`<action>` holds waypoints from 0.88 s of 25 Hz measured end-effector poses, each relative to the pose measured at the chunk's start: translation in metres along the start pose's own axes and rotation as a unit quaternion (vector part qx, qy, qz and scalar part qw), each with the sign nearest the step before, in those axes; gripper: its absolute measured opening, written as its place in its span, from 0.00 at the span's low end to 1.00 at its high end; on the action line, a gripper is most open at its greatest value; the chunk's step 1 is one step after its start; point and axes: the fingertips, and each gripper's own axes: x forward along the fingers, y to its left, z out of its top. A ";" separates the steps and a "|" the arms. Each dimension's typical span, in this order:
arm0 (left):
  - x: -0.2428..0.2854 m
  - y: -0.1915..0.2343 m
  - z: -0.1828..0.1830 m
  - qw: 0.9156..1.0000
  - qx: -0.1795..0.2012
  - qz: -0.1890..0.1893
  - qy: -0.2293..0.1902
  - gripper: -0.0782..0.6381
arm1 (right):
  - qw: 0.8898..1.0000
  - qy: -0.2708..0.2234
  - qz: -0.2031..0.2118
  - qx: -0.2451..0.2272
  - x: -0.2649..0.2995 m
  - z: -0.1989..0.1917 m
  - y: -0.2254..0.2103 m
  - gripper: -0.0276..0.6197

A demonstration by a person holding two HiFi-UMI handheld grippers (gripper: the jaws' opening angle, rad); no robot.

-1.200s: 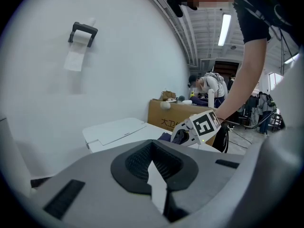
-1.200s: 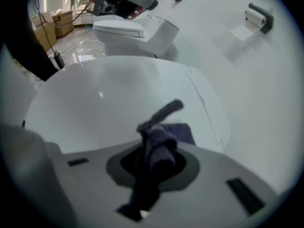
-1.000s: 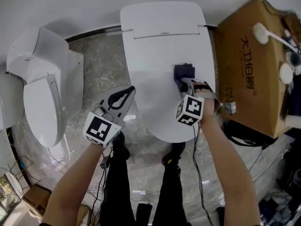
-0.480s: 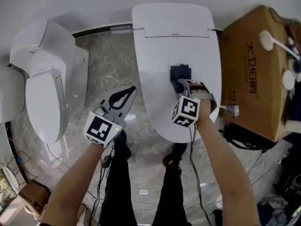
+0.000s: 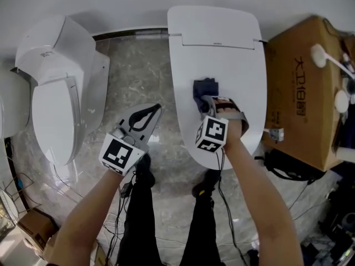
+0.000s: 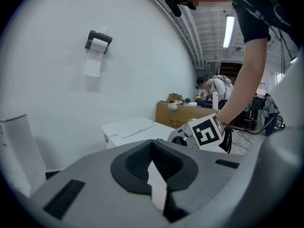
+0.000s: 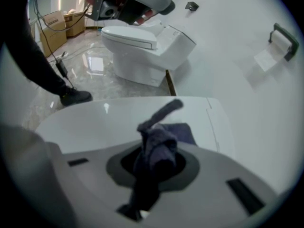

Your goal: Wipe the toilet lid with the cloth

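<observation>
- Leftward across the lid is where the right gripper [image 5: 203, 101] has carried its dark blue-grey cloth [image 5: 204, 87] over the past second: from right of the middle line to just left of it.
- By contrast, the left gripper [image 5: 155, 108] hangs over the grey marbled floor [image 5: 138, 71] much as before, just beside the lid's left edge.
- Jaws of the right gripper are clamped on the cloth; its free end lies bunched on the closed white toilet lid [image 5: 227, 49], about midway along its length.
- Jaws of the left gripper are pressed together with nothing between them.
- Dark characters are printed on the side of the brown cardboard box [image 5: 299, 98] at the toilet's right; only the digits "18" read surely.
- Each gripper carries a cube of black-and-white square markers with no letters.
- Only the head view shows both grippers, the box's print and the person's dark trousers and shoes.
- Seen from the right gripper's own view, the cloth [image 7: 159, 139] rises out of the right gripper [image 7: 152, 167] in a twisted tuft over the lid [image 7: 90, 122].
- A second white toilet [image 7: 142, 44] stands on the floor beyond the lid there, and also at the head view's left.
- Looking past the left gripper [image 6: 156, 177], its view alone shows a black wall-mounted paper-roll holder [image 6: 97, 38].
- It also catches the box [image 6: 176, 114] and a person bent over behind that.
</observation>
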 end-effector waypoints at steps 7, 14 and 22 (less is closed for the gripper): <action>-0.014 0.008 -0.004 1.000 -0.002 0.006 0.000 0.14 | 1.000 -0.013 0.002 -0.013 0.004 0.033 0.006 0.15; -0.018 0.016 -0.003 1.000 -0.002 0.007 -0.002 0.14 | 0.999 -0.025 0.009 -0.024 0.007 0.064 0.012 0.15; -0.018 0.014 0.000 1.000 -0.010 -0.004 -0.006 0.14 | 0.998 -0.049 0.035 -0.020 0.004 0.094 0.025 0.15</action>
